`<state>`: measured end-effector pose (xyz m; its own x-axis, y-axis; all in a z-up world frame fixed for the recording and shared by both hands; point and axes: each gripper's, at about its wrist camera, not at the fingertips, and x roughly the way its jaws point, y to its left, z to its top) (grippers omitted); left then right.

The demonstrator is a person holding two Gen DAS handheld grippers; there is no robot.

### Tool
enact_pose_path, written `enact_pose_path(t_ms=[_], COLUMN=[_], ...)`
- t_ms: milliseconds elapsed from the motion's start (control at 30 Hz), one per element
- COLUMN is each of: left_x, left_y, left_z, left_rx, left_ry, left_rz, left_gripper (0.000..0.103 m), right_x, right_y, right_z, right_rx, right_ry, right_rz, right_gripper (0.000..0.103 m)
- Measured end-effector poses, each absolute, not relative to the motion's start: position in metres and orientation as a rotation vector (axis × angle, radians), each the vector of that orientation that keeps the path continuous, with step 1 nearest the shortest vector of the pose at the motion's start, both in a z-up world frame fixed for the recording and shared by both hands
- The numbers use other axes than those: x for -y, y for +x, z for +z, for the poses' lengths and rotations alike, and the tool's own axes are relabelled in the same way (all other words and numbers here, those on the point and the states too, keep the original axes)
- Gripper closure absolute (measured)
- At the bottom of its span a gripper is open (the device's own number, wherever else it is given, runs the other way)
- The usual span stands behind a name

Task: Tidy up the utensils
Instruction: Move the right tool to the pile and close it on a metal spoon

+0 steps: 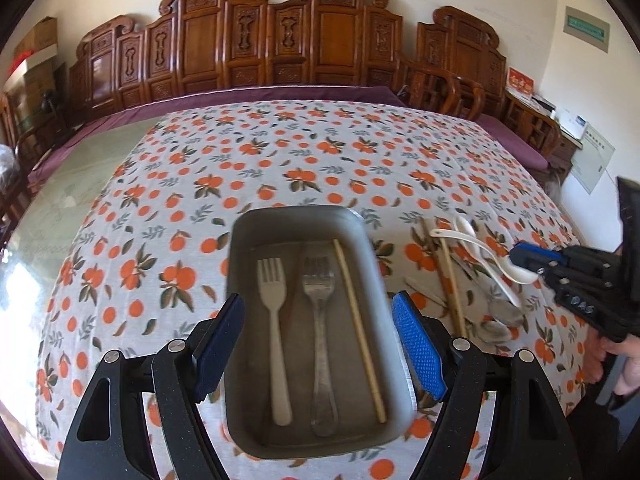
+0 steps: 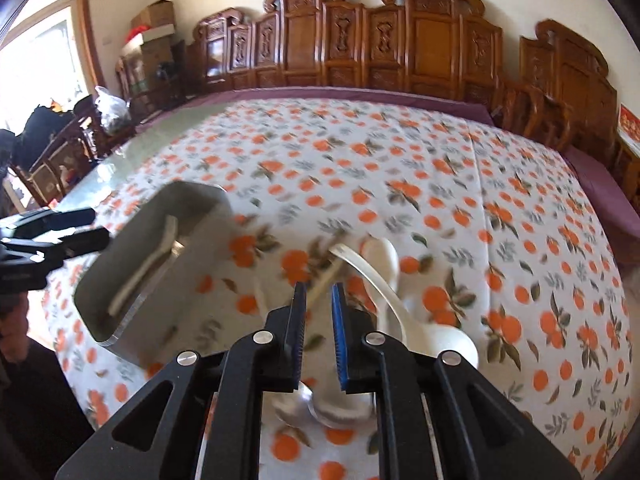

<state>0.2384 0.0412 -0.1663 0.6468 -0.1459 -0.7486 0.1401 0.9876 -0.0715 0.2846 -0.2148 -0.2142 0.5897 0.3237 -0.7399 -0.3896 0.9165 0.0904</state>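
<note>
Left gripper (image 1: 318,356) wide open over tray (image 1: 240,264) (two forks, chopstick inside); right gripper (image 2: 318,334) narrowly open, empty, above spoons (image 2: 384,280).

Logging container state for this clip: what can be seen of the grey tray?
The grey tray is a deep rectangular bin with rounded corners, matte, metal-looking, upright on the orange-print tablecloth. Inside lie a white fork, a metal fork, one pale chopstick and a dark one. The left gripper hovers open over its near end, not touching.
</note>
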Motion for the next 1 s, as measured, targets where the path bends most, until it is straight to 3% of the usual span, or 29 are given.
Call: enact_pose_path(t_ms=[333, 800, 1000], left_x=[-0.009, 0.011, 0.017], left_y=[0.234, 0.227, 0.225], left_z=[-0.17, -0.172, -0.171], left_rx=[-0.853, -0.85, -0.848], left_ry=[0.017, 0.027, 0.033], left_rz=[-0.218, -0.253, -0.258], left_gripper=[0.03, 0.03, 0.03], right_x=[0.209, 0.202, 0.201], right_y=[0.282, 0.304, 0.301], right_z=[-0.253, -0.271, -0.27], right_rx=[-0.913, -0.965, -0.974], right_ry=[-0.144, -0.185, -0.217], right_rz=[0.425, 0.402, 0.404], right_gripper=[0.08, 0.08, 0.096])
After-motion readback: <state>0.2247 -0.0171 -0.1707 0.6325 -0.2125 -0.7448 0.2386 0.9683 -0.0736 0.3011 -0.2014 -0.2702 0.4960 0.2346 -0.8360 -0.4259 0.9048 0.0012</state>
